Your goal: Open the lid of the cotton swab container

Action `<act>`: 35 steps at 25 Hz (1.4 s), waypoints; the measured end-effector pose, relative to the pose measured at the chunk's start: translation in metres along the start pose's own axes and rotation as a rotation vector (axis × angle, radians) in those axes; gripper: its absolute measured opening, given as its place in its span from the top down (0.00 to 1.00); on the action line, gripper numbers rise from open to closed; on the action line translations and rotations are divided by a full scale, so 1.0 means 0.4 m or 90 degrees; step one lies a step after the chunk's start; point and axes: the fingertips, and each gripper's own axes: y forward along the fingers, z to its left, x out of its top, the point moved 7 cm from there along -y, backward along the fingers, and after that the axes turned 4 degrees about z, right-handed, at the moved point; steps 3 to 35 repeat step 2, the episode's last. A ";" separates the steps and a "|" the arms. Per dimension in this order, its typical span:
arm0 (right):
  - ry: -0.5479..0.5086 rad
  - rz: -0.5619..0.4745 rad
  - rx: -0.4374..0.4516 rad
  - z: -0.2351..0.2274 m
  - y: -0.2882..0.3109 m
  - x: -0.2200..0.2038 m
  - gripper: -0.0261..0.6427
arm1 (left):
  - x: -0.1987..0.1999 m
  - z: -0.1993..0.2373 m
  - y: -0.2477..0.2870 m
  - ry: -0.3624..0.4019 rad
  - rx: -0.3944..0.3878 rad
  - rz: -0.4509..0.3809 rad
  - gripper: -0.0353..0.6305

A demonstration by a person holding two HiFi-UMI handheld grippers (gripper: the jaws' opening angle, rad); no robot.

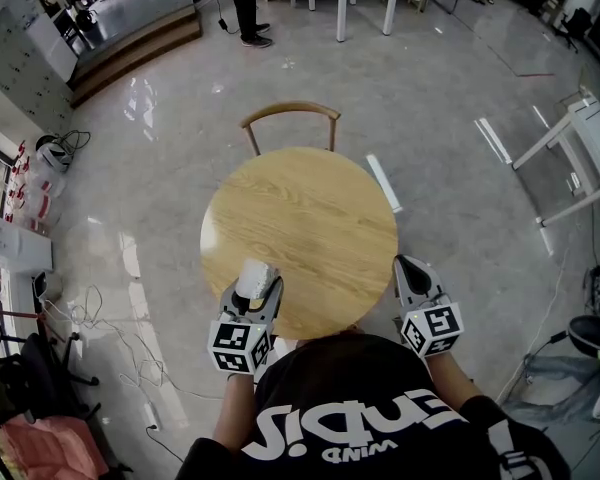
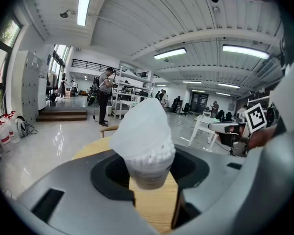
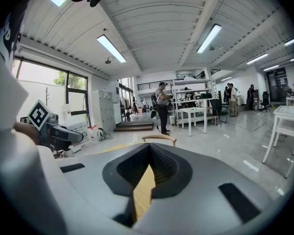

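The cotton swab container (image 2: 148, 171) is a small clear tub, upright between the jaws of my left gripper (image 2: 149, 182), which is shut on its sides. Its translucent white lid (image 2: 142, 126) stands tipped up and back, and the white swab heads (image 2: 156, 155) show at the rim. In the head view the container (image 1: 256, 278) sits in the left gripper (image 1: 257, 290) over the near left edge of the round wooden table (image 1: 300, 218). My right gripper (image 1: 408, 266) hovers at the table's near right edge, shut and with nothing in it (image 3: 146, 180).
A wooden chair (image 1: 290, 114) stands at the table's far side. Cables (image 1: 100, 328) lie on the floor to the left, and white tables (image 1: 580, 148) stand to the right. A person (image 1: 242, 8) stands far back on the glossy floor.
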 end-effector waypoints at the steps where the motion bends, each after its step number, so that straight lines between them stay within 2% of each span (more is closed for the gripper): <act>1: 0.001 -0.001 0.001 0.000 0.003 0.000 0.96 | 0.001 0.001 0.001 0.000 0.001 0.000 0.63; 35: 0.001 -0.002 0.003 0.000 0.007 0.000 0.96 | 0.001 0.002 0.003 0.000 0.002 0.000 0.63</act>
